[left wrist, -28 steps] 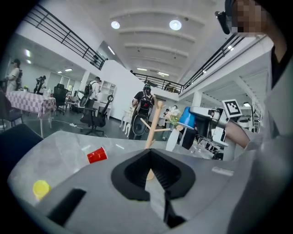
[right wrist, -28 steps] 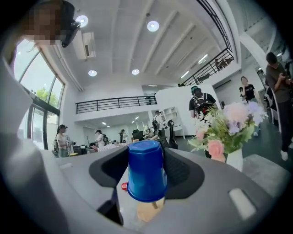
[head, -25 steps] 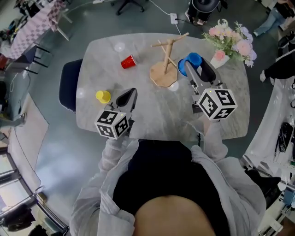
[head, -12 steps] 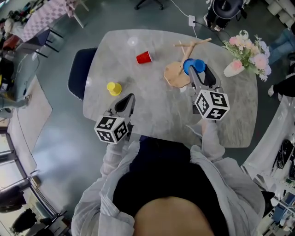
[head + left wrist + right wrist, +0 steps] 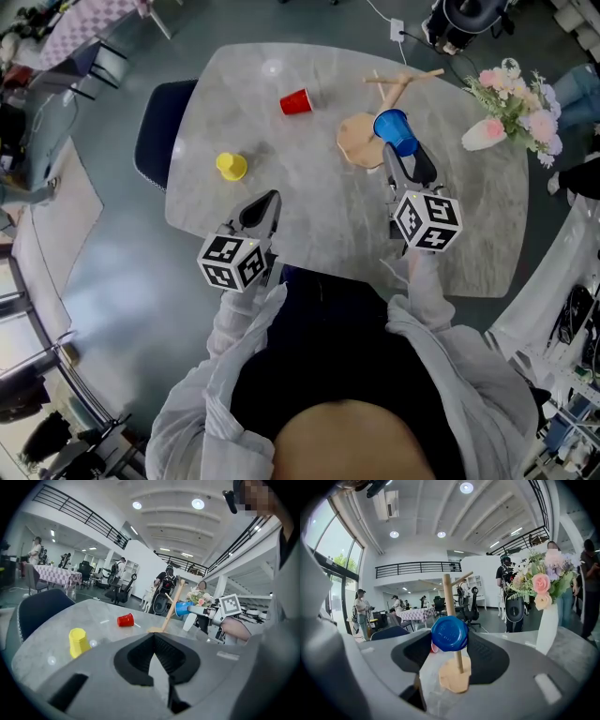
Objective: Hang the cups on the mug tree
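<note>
A wooden mug tree (image 5: 361,141) stands at the far middle of the marble table (image 5: 319,225); in the right gripper view its post (image 5: 449,597) rises straight behind the cup. My right gripper (image 5: 403,152) is shut on a blue cup (image 5: 396,130), held sideways just right of the tree's base. The cup's bottom (image 5: 449,633) faces the right gripper's camera between the pads. A red cup (image 5: 295,101) lies on its side at the far left of the tree. A yellow cup (image 5: 231,166) stands upside down at the left. My left gripper (image 5: 265,202) hovers at the near edge, shut and holding nothing.
A white vase of pink flowers (image 5: 506,103) stands at the table's far right corner, close to the tree. A dark chair (image 5: 159,131) sits at the table's left side. Other people and office chairs stand farther off in the room.
The right gripper has carried the blue cup closer to the mug tree's base. The head view has shifted. The left gripper has hardly moved.
</note>
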Demonstrator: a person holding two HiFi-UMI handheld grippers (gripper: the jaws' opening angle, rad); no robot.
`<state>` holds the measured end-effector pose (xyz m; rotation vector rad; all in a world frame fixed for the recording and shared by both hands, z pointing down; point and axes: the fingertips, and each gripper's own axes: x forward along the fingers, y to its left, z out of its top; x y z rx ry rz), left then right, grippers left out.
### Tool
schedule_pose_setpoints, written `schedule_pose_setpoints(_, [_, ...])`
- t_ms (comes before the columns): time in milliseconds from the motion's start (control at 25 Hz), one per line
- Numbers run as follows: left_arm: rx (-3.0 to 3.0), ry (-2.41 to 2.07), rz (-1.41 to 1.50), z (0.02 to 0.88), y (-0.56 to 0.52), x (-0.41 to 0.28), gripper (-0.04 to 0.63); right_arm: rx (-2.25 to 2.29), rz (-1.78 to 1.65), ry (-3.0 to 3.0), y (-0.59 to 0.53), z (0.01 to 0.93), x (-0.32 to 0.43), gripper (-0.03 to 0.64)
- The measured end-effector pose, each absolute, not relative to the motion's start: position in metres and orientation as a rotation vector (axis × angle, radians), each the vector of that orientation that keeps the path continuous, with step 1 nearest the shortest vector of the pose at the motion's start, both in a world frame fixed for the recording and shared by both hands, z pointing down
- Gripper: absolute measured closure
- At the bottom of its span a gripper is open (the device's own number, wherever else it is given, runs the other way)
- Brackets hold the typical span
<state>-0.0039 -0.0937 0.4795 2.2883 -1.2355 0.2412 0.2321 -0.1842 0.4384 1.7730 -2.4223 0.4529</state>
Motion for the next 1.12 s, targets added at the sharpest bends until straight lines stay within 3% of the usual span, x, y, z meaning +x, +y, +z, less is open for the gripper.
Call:
schedule_pose_setpoints(80, [2.281, -1.243, 0.237, 0.482, -0.093, -0.007, 0.595, 1.773, 0.461, -2.42, -0.182, 0.439, 0.232, 0.351])
schedule_pose_setpoints(160, [2.28, -1.253, 0.229, 0.481, -0.093, -0.011, 0.595, 1.78, 0.446, -2.422, -0.179, 0.433, 0.233, 0.294])
schedule_pose_setpoints(400, [2.301, -1.329, 0.184, 0.464, -0.103, -0.04, 0.595, 1.77, -0.023, -2.478, -0.163, 0.347, 0.215, 0.295])
schedule_pose_setpoints(600, [2.253, -1.483, 0.141, 0.454, -0.102, -0.095, 0.595, 1.506, -0.154, -2.695, -0.152, 0.309, 0.129, 0.295])
schedule_pose_setpoints(1120, [1.837, -1.793, 0.121, 0.503, 0.017, -0.252, 0.595, 0.853, 0.245, -2.641, -0.154, 0.51, -0.117, 0.295])
